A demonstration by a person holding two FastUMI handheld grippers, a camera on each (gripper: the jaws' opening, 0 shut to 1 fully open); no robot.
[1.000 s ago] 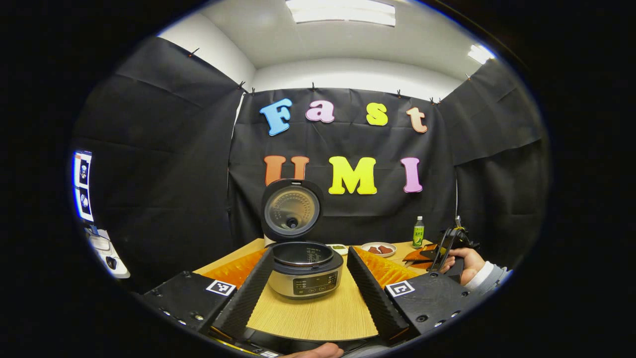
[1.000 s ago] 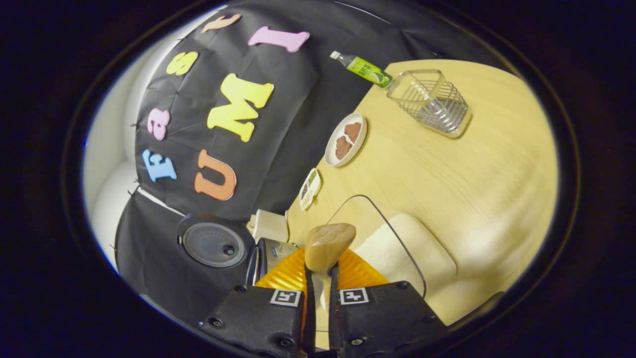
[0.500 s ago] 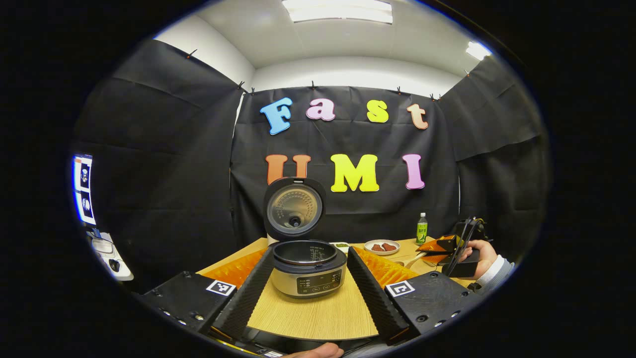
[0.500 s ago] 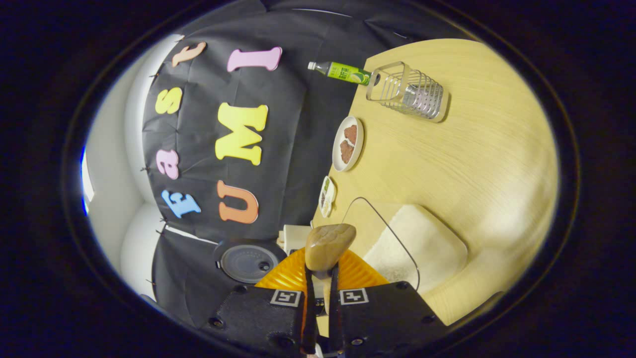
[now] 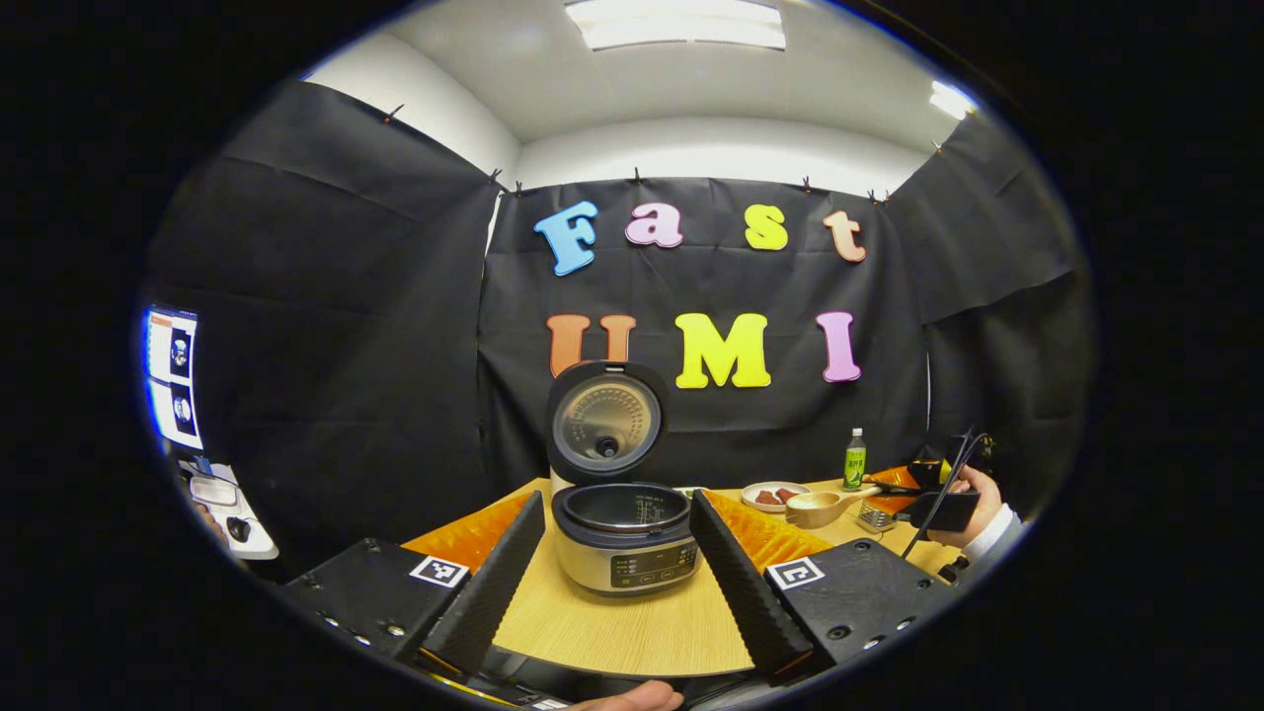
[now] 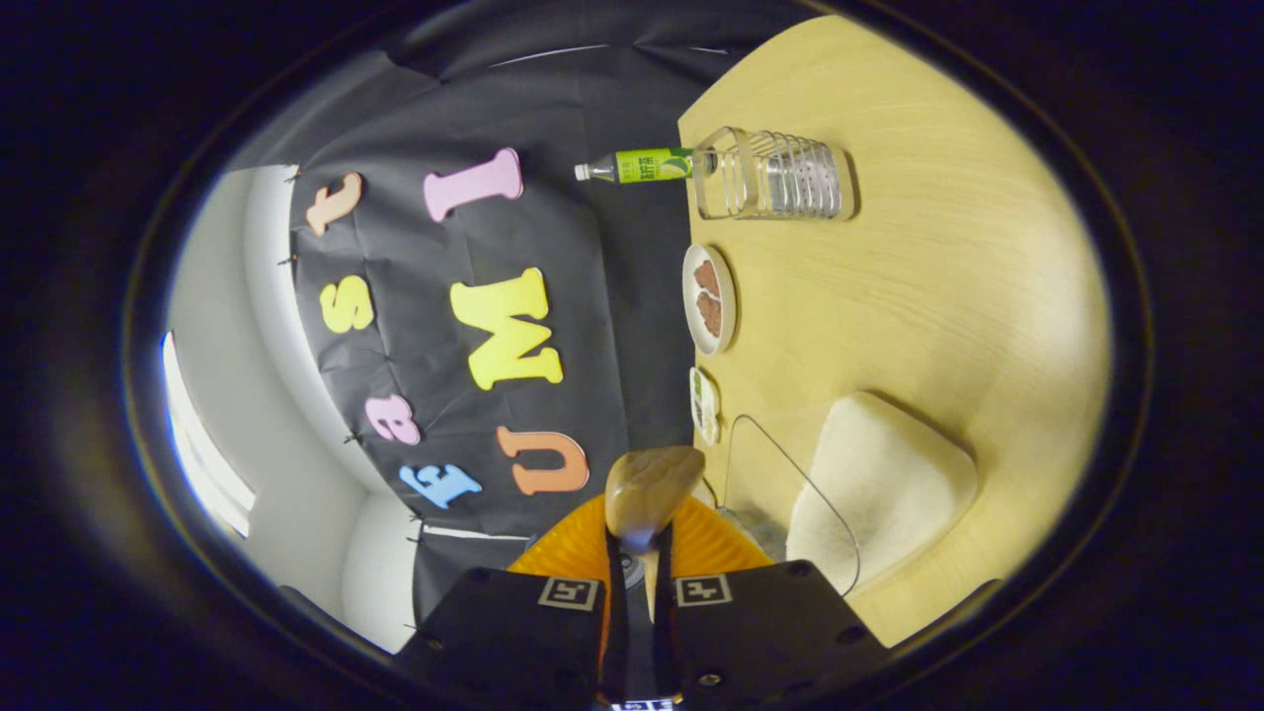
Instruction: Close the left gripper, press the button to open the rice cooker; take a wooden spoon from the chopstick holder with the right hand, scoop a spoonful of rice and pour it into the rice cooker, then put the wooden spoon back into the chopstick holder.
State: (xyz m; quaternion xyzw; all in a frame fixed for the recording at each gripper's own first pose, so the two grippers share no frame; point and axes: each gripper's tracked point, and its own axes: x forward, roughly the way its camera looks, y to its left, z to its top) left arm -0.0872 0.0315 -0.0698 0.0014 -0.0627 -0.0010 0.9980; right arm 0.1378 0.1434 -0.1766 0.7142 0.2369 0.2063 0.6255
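- Right gripper (image 6: 637, 553) pinches wooden spoon (image 6: 647, 489); since a second ago it was rolled further sideways beside the rice (image 6: 879, 484).
- Left gripper (image 5: 617, 563) spread, rice cooker (image 5: 624, 533) ahead, lid up; scooping judged next.

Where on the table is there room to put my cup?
Bare table lies between the chopstick holder and the rice container. It is crowded along the wall, by the bottle and plate.

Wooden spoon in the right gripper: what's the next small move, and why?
Probably lower the wooden spoon into the rice in the clear container beside it. The right gripper is shut on the handle, the spoon's bowl looks empty in the left gripper view, and the rice cooker already stands open.
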